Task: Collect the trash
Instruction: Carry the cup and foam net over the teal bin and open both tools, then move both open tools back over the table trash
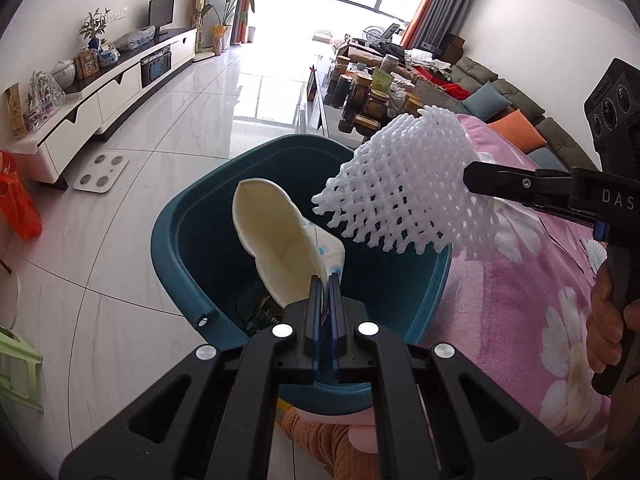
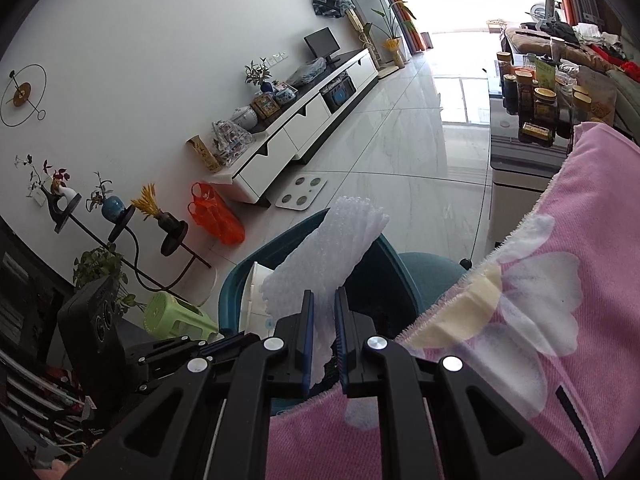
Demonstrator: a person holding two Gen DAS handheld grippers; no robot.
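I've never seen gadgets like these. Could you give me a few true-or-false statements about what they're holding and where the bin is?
1. The left gripper is shut on a flattened paper cup. True.
2. The right gripper holds an orange plastic bag. False: it is shut on a white foam net; the orange bag lies on the floor by the TV cabinet.
3. The cup hangs over the open teal bin. True.
4. The bin has its lid on. False: it is open on top.
5. A pink flowered cloth lies beside the bin. True.
6. Both grippers are empty. False: each holds a piece of trash.
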